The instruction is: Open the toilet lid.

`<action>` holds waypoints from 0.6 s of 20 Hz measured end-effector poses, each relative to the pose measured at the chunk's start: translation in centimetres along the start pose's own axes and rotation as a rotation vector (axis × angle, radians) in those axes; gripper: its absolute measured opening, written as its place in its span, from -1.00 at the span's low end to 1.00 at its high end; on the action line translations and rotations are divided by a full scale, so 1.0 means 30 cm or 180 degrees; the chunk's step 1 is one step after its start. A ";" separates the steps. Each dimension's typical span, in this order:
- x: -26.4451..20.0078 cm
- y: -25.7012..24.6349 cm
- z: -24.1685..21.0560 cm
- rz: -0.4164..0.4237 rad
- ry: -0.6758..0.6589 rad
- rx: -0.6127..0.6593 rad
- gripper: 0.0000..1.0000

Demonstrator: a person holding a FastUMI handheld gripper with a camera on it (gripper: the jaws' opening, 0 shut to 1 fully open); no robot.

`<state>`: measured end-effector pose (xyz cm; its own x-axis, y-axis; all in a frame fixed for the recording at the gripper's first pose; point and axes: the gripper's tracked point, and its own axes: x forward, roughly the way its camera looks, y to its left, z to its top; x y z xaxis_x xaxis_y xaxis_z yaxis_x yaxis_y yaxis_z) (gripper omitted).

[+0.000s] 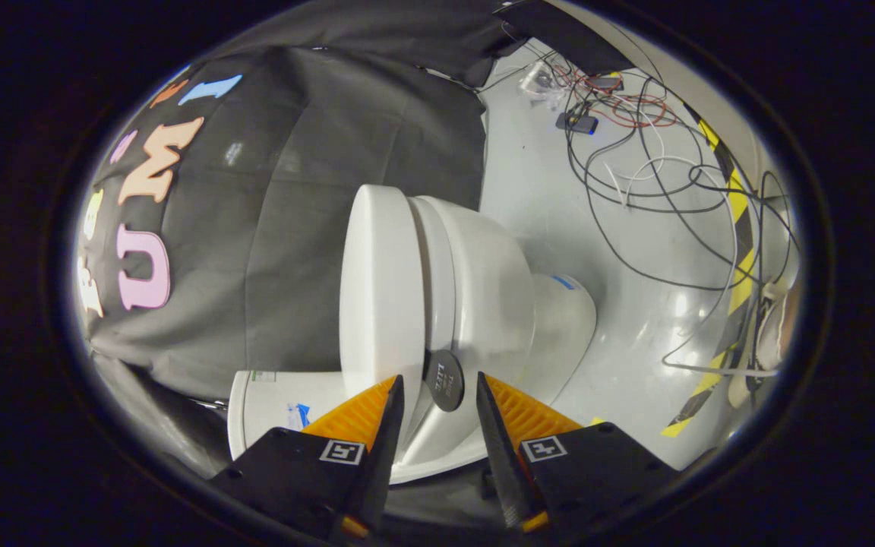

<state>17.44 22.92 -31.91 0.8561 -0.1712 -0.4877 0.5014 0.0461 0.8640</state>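
The view is rolled sideways, so the white toilet lies across it. Its lid [380, 289] is a thick white slab resting flat against the seat [437, 266], with the bowl [491, 296] and the pedestal [563, 327] beyond. A small dark round tab [443, 380] sticks out at the edge where lid and seat meet. My gripper [438, 378] is open, its fingertips either side of that tab with gaps on both sides, neither pressing on it.
The white tank [270, 403] sits beside the left finger, against the black cloth wall [293, 190]. Beyond the bowl, the pale grey floor [544, 190] carries a tangle of loose cables [635, 167], small devices and a strip of yellow-black tape [741, 251].
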 end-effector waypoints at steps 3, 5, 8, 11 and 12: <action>0.024 -0.023 -0.001 -0.0004 -0.0006 0.0069 -0.10; 0.023 -0.003 0.003 0.0126 -0.0022 0.0141 -0.16; 0.023 -0.005 0.003 0.0199 -0.0047 0.0226 -0.25; 0.055 -0.053 -0.002 0.0023 -0.0025 0.0230 -0.52; 0.061 -0.053 -0.005 0.0058 -0.0037 0.0254 -0.61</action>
<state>18.21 22.67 -34.20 0.8632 -0.1825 -0.4707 0.4738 -0.0292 0.8801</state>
